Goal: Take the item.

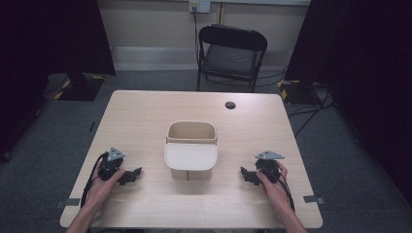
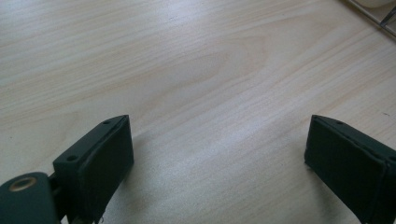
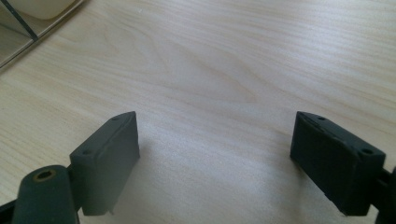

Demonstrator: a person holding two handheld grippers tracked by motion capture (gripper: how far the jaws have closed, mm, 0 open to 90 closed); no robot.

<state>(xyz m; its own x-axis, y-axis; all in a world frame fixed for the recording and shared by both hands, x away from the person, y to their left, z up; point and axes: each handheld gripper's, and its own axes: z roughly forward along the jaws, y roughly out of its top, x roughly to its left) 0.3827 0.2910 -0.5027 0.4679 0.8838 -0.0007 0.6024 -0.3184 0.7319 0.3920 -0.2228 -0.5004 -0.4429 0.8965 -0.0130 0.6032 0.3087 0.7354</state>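
Left gripper (image 1: pixel 136 172) and right gripper (image 1: pixel 244 172): jaws spread wide, gripping nothing, resting low on the pale wooden table (image 1: pixel 145 116). Between them, apart from both, stands the beige open-topped box with a tilted front flap (image 1: pixel 191 150). Risk: uneven approach from either side could shove or tip the light box.

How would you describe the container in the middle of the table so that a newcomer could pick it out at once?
Start at the light wooden table in front of the black folding chair. At its middle, between the left gripper and the right gripper, stands a beige open-topped container. Its cream-coloured lid-like panel, tipped toward the person, marks it out from the small dark hole behind it.
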